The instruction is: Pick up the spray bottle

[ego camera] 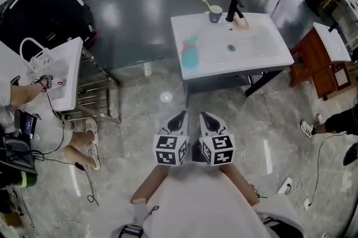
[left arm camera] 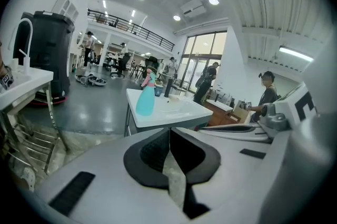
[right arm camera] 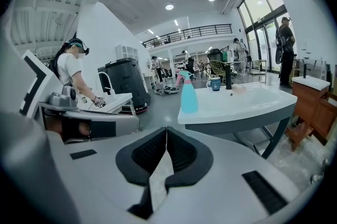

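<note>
A turquoise spray bottle (ego camera: pixel 190 54) with a pink trigger head stands upright near the front left corner of a white sink basin (ego camera: pixel 263 55). It also shows ahead in the left gripper view as the spray bottle (left arm camera: pixel 145 97) and in the right gripper view as the spray bottle (right arm camera: pixel 188 94). My left gripper (ego camera: pixel 179 120) and right gripper (ego camera: pixel 206 119) hang side by side over the floor, well short of the basin. Both are shut with nothing between their jaws.
On the basin's back edge stand a blue mug (ego camera: pixel 215 14), a black tap (ego camera: pixel 233 9) and a soap dish (ego camera: pixel 241 22). A second white sink (ego camera: pixel 61 71) with a person's hand is at the left. A wooden stand (ego camera: pixel 319 63) is at the right. Cables lie on the floor.
</note>
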{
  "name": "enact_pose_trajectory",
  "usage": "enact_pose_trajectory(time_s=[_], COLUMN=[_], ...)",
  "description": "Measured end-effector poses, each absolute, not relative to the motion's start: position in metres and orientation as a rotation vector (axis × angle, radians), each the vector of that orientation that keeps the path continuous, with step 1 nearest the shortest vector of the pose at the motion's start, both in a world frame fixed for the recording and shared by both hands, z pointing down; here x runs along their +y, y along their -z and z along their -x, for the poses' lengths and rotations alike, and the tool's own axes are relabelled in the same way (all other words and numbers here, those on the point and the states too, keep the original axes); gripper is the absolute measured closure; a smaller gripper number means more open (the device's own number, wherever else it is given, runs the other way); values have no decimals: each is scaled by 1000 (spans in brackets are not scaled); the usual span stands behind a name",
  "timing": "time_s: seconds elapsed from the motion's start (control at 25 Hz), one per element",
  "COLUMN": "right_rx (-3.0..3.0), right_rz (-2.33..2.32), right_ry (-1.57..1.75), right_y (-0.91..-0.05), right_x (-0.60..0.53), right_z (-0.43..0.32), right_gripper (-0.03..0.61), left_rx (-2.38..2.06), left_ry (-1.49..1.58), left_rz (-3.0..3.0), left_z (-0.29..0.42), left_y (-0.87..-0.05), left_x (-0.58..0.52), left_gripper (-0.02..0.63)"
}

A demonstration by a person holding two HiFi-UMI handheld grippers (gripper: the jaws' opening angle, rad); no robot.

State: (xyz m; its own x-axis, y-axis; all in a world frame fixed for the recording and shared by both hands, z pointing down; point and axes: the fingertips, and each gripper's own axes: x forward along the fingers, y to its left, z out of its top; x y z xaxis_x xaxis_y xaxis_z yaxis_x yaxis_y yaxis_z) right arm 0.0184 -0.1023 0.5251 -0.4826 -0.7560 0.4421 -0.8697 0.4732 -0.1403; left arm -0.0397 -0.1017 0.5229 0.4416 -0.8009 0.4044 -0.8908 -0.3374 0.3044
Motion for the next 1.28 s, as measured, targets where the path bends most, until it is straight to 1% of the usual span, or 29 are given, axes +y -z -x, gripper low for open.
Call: enact_pose_trajectory(time_s=[0.72,1.28], right_rx=[-2488,-2536], right_rz=[-1243,-1168], right_ry=[-521,-543], right_y=[-524,-527], right_x=[-194,-249], right_z=[-39,-74], right_gripper=[551,551], left_rx=[-1504,-1563], left_ry=[-272,-259], left_rz=[-2146,-2090], left_z=[11,-22], left_y=[-524,-527], left_x=[-181,-232], left_gripper=[588,588])
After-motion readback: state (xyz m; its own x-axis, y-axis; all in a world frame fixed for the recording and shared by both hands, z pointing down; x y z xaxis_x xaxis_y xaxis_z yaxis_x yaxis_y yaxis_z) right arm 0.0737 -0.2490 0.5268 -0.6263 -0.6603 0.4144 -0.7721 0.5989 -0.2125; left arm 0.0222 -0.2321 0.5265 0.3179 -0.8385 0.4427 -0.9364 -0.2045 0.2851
